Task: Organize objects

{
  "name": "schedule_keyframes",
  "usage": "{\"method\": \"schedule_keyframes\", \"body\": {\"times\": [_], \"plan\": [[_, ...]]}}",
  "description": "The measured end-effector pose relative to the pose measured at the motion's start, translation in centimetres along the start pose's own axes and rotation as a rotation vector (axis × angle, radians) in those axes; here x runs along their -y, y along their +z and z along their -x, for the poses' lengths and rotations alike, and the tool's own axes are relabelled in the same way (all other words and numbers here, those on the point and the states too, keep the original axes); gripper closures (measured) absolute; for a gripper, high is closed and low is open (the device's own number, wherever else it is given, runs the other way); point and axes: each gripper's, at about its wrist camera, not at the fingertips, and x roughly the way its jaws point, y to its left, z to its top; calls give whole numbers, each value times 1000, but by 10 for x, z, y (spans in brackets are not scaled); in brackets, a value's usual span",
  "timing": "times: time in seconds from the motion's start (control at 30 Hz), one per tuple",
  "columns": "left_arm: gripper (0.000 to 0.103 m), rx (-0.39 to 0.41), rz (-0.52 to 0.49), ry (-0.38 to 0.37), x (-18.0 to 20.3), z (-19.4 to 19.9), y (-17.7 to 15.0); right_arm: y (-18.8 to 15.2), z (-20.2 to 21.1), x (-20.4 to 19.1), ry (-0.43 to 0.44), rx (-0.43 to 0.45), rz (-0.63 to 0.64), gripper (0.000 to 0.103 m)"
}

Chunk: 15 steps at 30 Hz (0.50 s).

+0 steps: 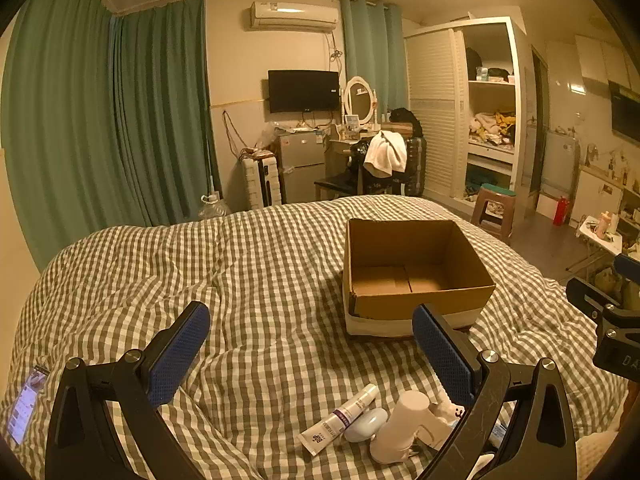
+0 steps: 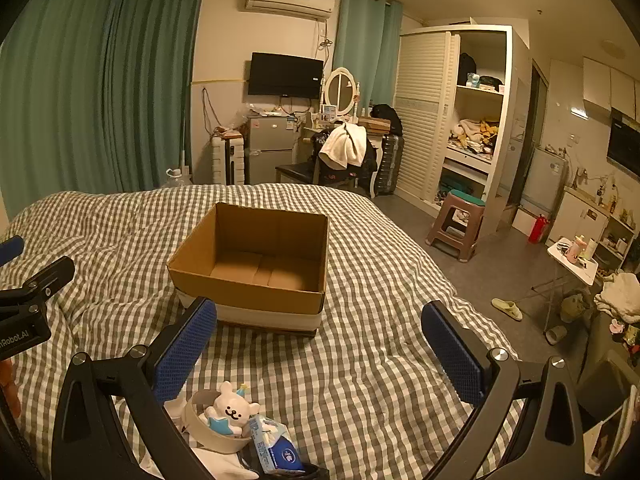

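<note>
- my left hand-held gripper (image 1: 311, 354) hangs above the bed, blue-padded fingers (image 1: 180, 354) spread wide; nothing between them
- my right hand-held gripper (image 2: 320, 354) same: spread wide, holding nothing; blue pads (image 2: 454, 354) over bare quilt
- green-and-white checked quilt on the bed (image 1: 260, 272) carries everything; wrinkled
- open brown cardboard box with a white lower band (image 1: 404, 276) sits upright on the quilt, ahead of both grippers, inside looks bare; in the right view it's ahead and a bit left (image 2: 256, 268)
- white squeeze tube with purple band and blue lettering (image 1: 340, 420) lies flat near the bottom of the left view, nearer me than the box, well apart from it
- pale blue rounded oval object (image 1: 366, 424) just beside the tube, looks touching; can't tell what it is
- white hair-dryer-shaped plastic item (image 1: 404, 426) right of the oval thing, partly behind my left gripper's right finger
- right view, bottom left: small white bear figure with a blue star (image 2: 232, 410) sitting in a beige round holder (image 2: 212, 438); blue-and-white tissue pack (image 2: 276, 448) touching it on the right
- phone with lit screen (image 1: 26, 404) flat on the quilt at far left edge of left view
- brown plastic stool with green top (image 2: 456, 224) on the floor beside the bed
</note>
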Motion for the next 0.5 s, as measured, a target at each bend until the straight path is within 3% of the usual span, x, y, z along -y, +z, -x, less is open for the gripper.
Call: {"method": "schedule_keyframes", "body": {"times": [0.5], "plan": [[0, -17, -15, 5, 2, -4, 0, 1, 0, -4, 18, -6, 19, 0]]}}
